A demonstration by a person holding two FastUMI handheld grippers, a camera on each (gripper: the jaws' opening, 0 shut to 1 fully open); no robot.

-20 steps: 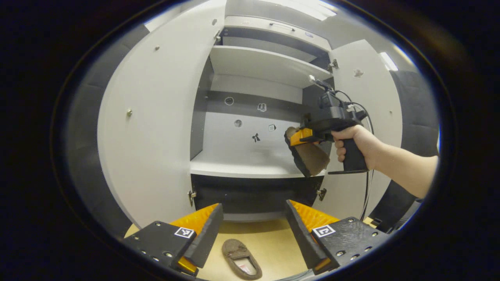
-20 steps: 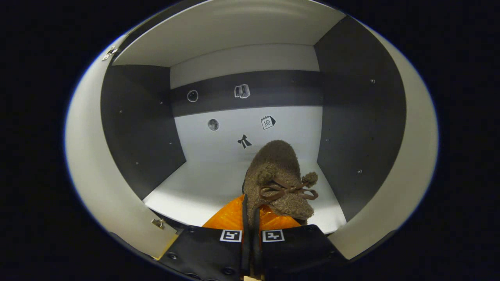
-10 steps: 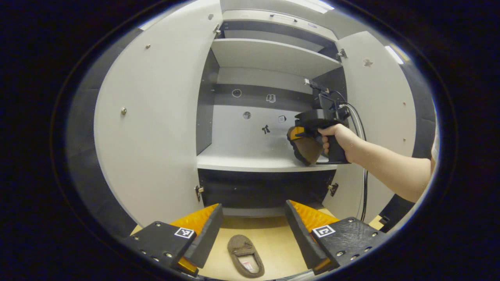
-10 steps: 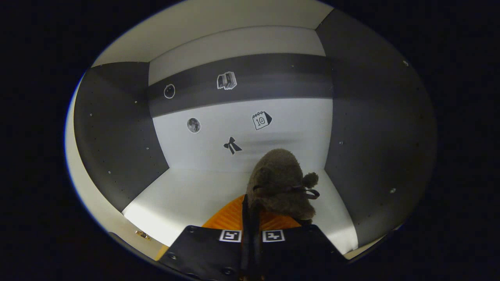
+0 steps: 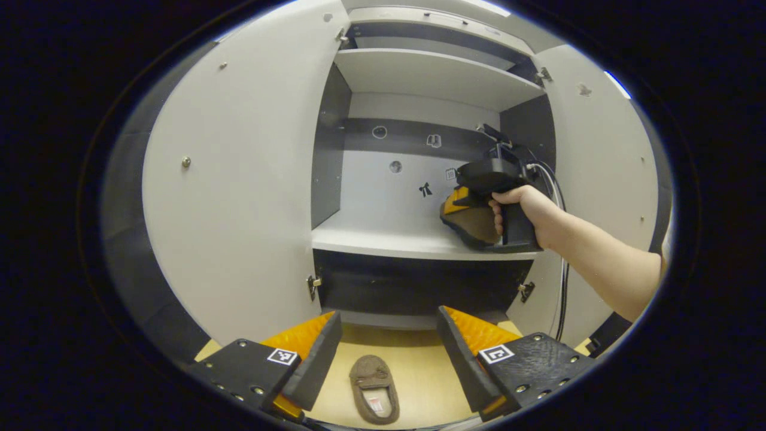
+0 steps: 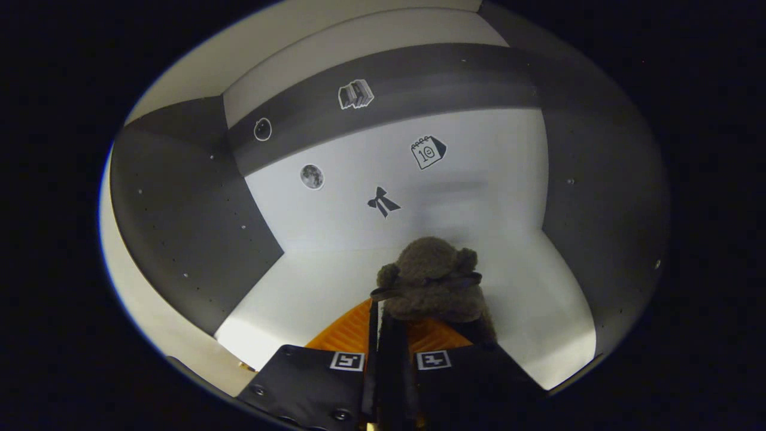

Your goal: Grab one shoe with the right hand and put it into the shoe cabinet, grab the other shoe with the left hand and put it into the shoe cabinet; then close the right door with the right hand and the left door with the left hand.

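Shoe (image 6: 432, 278) pinched in my right gripper (image 6: 392, 335), toe toward cabinet back, low over shelf (image 6: 311, 293). Left gripper (image 5: 386, 353) spread; second shoe (image 5: 374, 389) lies lengthwise ahead.

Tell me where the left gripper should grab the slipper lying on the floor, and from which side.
Grip the slipper across its open heel rim, coming down from above. It lies sole-down, opening up, heel nearest the left gripper, whose open fingers already straddle it. The thin side wall there probably pinches more easily than the fuzzy closed toe.
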